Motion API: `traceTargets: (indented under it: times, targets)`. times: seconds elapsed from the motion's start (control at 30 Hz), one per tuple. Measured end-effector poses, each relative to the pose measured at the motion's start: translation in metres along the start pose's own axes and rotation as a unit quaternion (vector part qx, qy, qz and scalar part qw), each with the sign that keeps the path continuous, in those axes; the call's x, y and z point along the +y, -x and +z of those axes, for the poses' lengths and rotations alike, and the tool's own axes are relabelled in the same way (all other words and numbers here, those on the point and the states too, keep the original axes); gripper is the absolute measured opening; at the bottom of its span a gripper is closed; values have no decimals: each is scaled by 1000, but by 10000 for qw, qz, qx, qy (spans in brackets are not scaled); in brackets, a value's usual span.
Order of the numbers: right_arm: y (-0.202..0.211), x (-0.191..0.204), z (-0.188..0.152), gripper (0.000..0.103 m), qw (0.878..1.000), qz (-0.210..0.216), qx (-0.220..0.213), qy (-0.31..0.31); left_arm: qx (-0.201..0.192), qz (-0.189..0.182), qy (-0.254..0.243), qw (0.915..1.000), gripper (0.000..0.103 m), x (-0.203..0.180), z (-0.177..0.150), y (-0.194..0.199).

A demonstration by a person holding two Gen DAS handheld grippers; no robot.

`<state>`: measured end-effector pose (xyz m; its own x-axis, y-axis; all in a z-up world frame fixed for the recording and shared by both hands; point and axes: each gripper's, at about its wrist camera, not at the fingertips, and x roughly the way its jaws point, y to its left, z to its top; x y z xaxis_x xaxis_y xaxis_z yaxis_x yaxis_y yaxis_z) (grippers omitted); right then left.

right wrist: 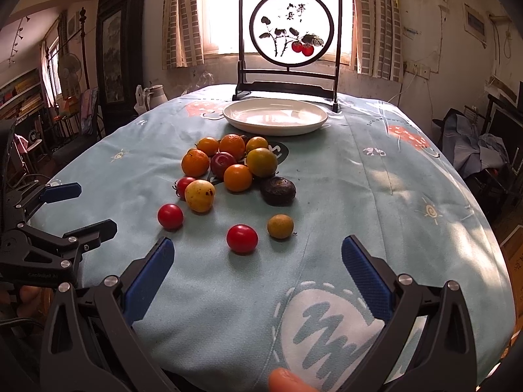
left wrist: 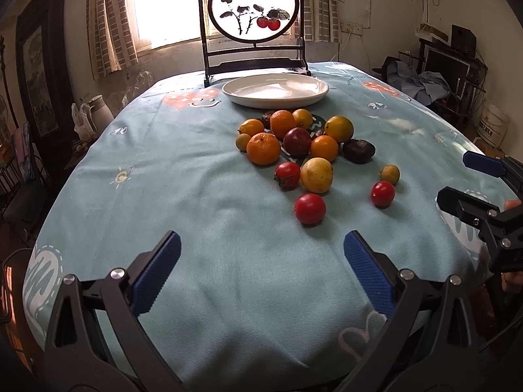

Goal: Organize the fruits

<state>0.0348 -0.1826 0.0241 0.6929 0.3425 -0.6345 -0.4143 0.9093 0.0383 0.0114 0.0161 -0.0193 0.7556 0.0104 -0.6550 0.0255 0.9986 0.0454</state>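
Note:
A pile of fruit (left wrist: pixel 295 142) (right wrist: pixel 233 163) lies mid-table: oranges, a dark plum, a yellow fruit, a dark brown fruit. Three red tomatoes (left wrist: pixel 310 208) (right wrist: pixel 242 238) and a small yellow-green fruit (right wrist: pixel 280 226) lie loose nearer me. An empty white plate (left wrist: pixel 275 89) (right wrist: pixel 275 116) stands behind the pile. My left gripper (left wrist: pixel 261 261) is open and empty, above the cloth in front of the fruit. My right gripper (right wrist: pixel 257 264) is open and empty, just in front of the nearest tomato. Each gripper shows in the other's view (left wrist: pixel 464 179) (right wrist: pixel 88 207).
A light blue patterned cloth (left wrist: pixel 202 202) (right wrist: pixel 359 196) covers the round table. A dark framed painted screen (left wrist: pixel 253 23) (right wrist: pixel 291 42) stands behind the plate at the far edge. Furniture and clutter surround the table.

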Motion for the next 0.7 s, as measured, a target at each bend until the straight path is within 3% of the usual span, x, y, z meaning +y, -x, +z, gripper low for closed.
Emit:
traceTargets:
  times: [0.27,0.47,0.57,0.7]
  targets:
    - [1,0,-1,102,9998,203,-18,38,37,5,16,10000,101,0,0,-3]
    - [-3,-5,-6,102,9977,575,-292,-209,115,9,41,9999,101,3,-3,-10]
    - [-12,-4,-10,102,9962,847,-173,-115,204,23,85,9998,101,8,-5,-17]
    - [-26,1,-10,99,9993,181,1,328,330,33,139,9994,101,14,-4,-27]
